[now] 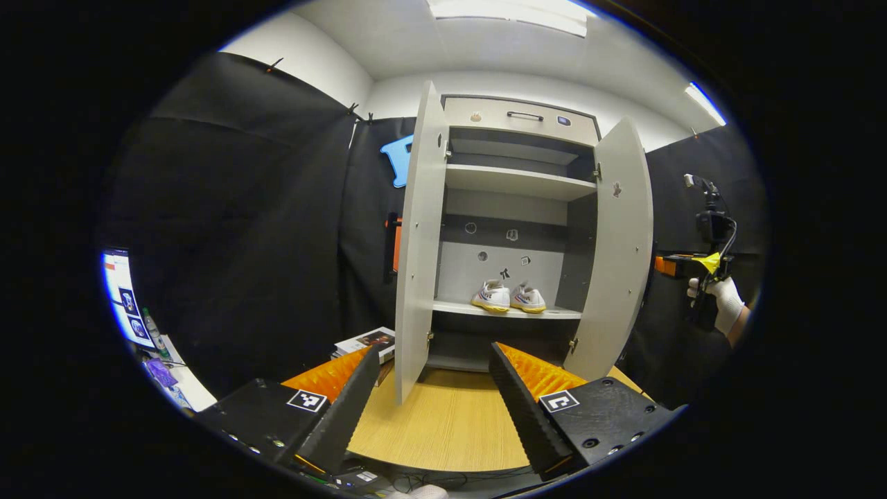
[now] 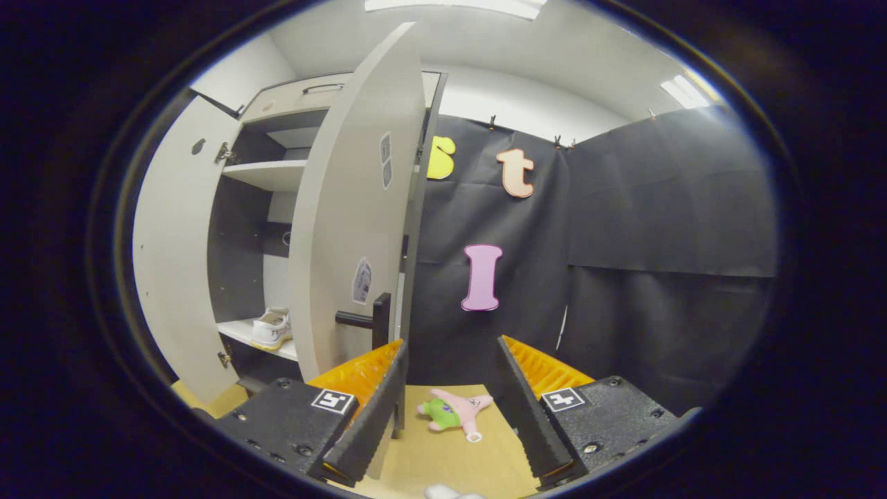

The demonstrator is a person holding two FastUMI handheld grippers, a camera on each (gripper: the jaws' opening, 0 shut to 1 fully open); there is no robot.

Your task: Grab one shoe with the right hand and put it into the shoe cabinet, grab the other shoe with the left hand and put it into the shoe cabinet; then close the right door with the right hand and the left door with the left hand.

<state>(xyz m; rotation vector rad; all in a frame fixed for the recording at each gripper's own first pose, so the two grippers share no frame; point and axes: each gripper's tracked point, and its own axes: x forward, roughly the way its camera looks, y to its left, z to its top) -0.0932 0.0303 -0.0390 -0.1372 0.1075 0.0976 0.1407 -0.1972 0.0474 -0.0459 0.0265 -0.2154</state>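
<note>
The cabinet [image 1: 516, 180] is a tall box of smooth, pale grey panels with a darker recessed back, standing on a light wood-grain bench [image 1: 450, 423]. Both flat doors stand open: the left door [image 1: 418, 242] edge-on, the right door [image 1: 617, 249] swung outward, with a dark bar handle [image 2: 360, 319] on its outer face. On the lower shelf [image 1: 506, 312] two white shoes [image 1: 508, 296] with yellowish soles sit side by side, touching. The left hand-held gripper [image 1: 435, 409] hangs before the cabinet, ridged fingers spread wide, holding nothing. The right hand-held gripper [image 2: 450, 409] is likewise wide and empty, just beside the right door's outer face; a soft pink star toy [image 2: 454, 410] lies on the bench.
</note>
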